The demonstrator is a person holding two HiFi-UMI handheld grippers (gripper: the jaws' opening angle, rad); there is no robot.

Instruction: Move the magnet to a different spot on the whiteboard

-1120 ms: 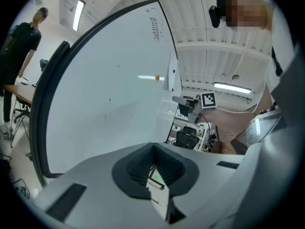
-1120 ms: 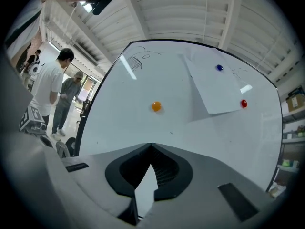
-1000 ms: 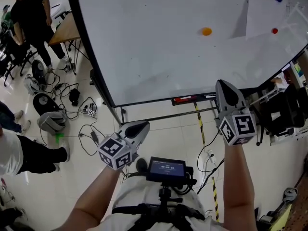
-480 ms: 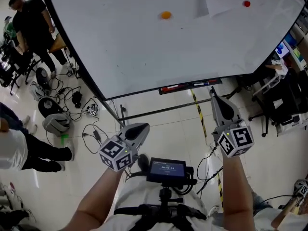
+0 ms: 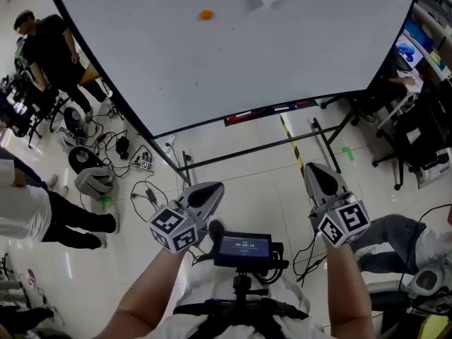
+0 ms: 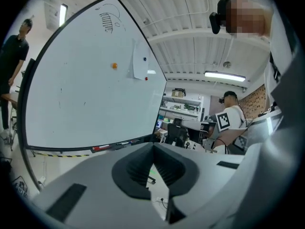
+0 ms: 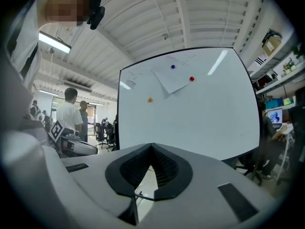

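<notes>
Well short of the whiteboard — left tool, right tool clenched, empty; scribble unreadable.

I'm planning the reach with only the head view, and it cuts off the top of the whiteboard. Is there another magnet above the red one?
Observer: Yes. The right gripper view shows a blue magnet up and left of the red magnet, near the top edge of the paper sheet.
Operator: Anything held on the right side?
Observer: No. The right gripper has its jaws together with nothing between them.
Operator: And on the left?
Observer: The left gripper is shut too, with nothing between its jaws.
</notes>
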